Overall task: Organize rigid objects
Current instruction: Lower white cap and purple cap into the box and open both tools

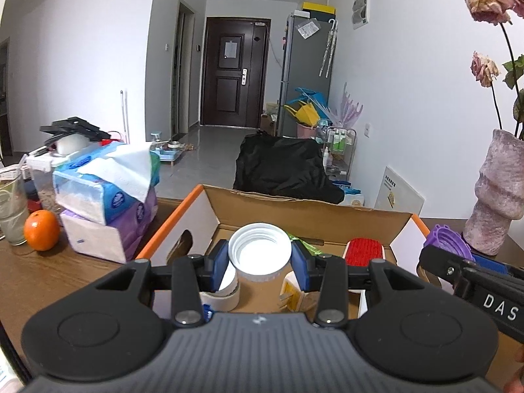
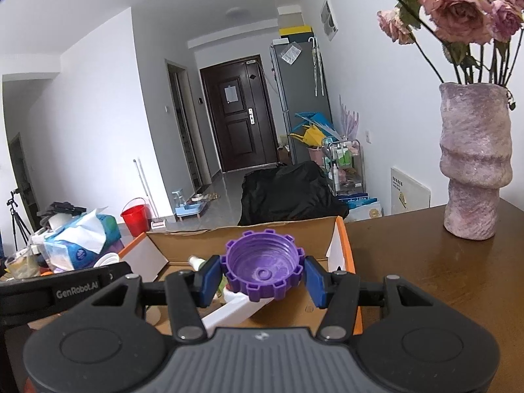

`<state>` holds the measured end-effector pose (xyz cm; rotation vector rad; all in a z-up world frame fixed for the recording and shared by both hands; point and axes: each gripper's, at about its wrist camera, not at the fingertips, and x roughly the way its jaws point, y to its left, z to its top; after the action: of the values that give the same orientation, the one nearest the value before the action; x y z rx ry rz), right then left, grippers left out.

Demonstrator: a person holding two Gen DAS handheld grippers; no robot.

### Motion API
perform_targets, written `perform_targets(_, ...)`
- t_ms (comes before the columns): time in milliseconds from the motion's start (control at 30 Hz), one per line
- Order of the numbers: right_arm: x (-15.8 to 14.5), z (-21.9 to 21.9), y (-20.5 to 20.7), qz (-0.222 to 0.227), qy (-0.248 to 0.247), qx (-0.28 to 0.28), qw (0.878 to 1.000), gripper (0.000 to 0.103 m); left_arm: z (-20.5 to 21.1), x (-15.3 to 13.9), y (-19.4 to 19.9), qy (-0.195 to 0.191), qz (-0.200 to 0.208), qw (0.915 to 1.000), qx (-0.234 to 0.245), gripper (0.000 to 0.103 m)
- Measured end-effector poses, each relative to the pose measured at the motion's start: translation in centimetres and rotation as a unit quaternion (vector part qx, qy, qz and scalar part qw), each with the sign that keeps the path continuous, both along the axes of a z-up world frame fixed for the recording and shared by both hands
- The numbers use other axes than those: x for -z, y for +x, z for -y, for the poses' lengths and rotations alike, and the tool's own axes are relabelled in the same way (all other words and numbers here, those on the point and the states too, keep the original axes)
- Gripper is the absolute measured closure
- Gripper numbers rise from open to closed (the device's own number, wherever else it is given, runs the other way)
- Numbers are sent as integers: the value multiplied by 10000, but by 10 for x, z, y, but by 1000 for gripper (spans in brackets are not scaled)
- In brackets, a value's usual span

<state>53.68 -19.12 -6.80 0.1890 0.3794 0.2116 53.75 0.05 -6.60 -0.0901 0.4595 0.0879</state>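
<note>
A white threaded plastic cap (image 1: 259, 249) sits clamped in the left claw (image 1: 260, 263) above the open cardboard box (image 1: 308, 211); a purple notched plastic cap (image 2: 262, 270) is clamped in the right claw (image 2: 262, 276). Next: lower, release inside.

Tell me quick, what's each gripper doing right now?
Left gripper: shut on the white lid, above the cardboard box.
Right gripper: shut on the purple lid, also over the box.
</note>
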Motion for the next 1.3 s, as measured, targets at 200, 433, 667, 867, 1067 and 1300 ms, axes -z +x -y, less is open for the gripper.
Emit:
perform_targets(200,3,-4,20,-93,-105,-72,9999,50,-1,3,18,81,-22,10000,15,61)
perform_targets(433,4,-11,36,-161,-243,-153,9995,50,-5,5,36,167,-50,9998,21,61)
perform_targets(667,6,-16,51,-410,-455,-202,9979,50,-5,12,50,293,-209,9993,129,61)
perform_targets(867,8,-21,54,-550,-575,-218,9966,50,-7,17,56,284,-421,9985,214,61)
perform_targets(1067,8,-22,55,-556,-649,-168,9962,16,-10,13,50,318,-234,9992,34,7)
perform_targets(1300,4,-18,53,-436,-534,-24,9976,4,-17,8,49,288,-232,9992,-138,0)
